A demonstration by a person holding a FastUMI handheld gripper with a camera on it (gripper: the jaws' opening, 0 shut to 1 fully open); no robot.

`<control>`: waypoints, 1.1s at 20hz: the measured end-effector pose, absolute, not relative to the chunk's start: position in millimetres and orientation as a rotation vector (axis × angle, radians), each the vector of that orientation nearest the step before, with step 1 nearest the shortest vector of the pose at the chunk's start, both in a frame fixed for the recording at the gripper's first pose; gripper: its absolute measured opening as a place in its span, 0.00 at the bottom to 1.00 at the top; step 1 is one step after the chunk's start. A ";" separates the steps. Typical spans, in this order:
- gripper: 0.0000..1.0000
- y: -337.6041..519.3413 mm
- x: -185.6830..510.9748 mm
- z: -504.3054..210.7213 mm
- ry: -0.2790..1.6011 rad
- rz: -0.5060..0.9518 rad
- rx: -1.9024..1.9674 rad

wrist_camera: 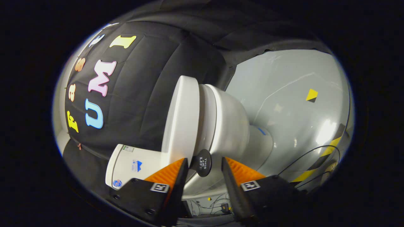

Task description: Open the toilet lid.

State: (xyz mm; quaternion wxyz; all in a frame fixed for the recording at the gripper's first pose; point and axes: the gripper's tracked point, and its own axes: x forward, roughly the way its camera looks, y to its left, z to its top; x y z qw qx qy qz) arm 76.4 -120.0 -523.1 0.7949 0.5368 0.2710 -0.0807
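The claw (205, 165) stands open, the black knob (202, 162) on the toilet lid (181, 119) sitting between its fingertips, untouched.

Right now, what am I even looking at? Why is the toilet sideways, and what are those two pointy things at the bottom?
You are looking through a camera that rides on a hand-held grabbing tool, which a person is holding tilted, so the room looks tipped over. The two pointy things are the tool's jaws, the gripper; they stand open. Between them sits a small round black knob fixed at the edge of the white plastic toilet lid. The jaws are on either side of the knob, not squeezing it. Next to the lid is the white ceramic toilet bowl, standing on a shiny grey floor with yellow-and-black striped tape. The white toilet tank is behind the lid.
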 end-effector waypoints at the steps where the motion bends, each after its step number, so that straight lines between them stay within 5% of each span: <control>1: 0.62 -117.1 79.9 -525.9 0.580 -0.168 1.166; 5: 0.30 -114.9 86.6 -520.2 0.532 -0.144 1.192; 7: 0.23 -116.1 87.5 -519.8 0.530 -0.148 1.204; 22: 0.18 -92.7 109.6 -419.9 0.525 -0.038 0.717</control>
